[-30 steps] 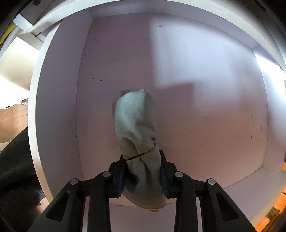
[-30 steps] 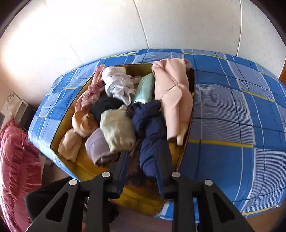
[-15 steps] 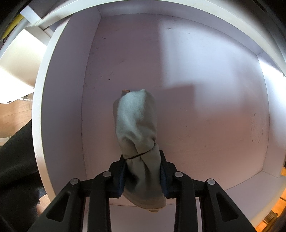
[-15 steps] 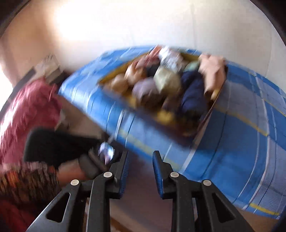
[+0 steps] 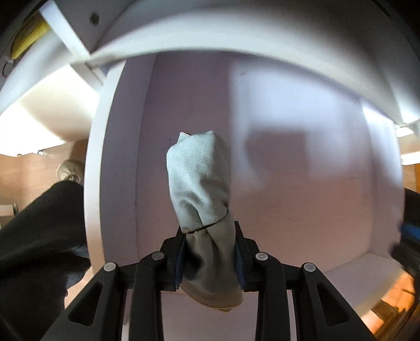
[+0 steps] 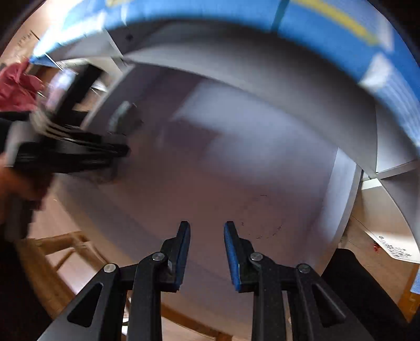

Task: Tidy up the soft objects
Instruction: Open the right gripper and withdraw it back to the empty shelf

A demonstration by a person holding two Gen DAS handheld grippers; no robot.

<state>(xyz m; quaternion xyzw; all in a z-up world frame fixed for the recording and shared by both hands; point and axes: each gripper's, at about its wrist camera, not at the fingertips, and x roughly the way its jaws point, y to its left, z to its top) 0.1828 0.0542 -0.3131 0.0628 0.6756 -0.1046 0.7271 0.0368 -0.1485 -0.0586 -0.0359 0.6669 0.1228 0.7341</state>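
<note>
My left gripper [image 5: 208, 258] clamped on pale grey-green cloth roll [image 5: 200, 194], black band cinching it just above pads; roll sticks forward into white shelf cubby [image 5: 302, 162]. My right gripper [image 6: 206, 255] empty, jaws narrowly apart, facing same cubby under blue plaid cover [image 6: 328, 21]. Paper sheet [image 6: 391, 248] at right carries print, too blurred for me to read.

White shelf compartment [image 5: 302, 162], w/ blue checked cloth [image 6: 388, 65] draped over its top.
</note>
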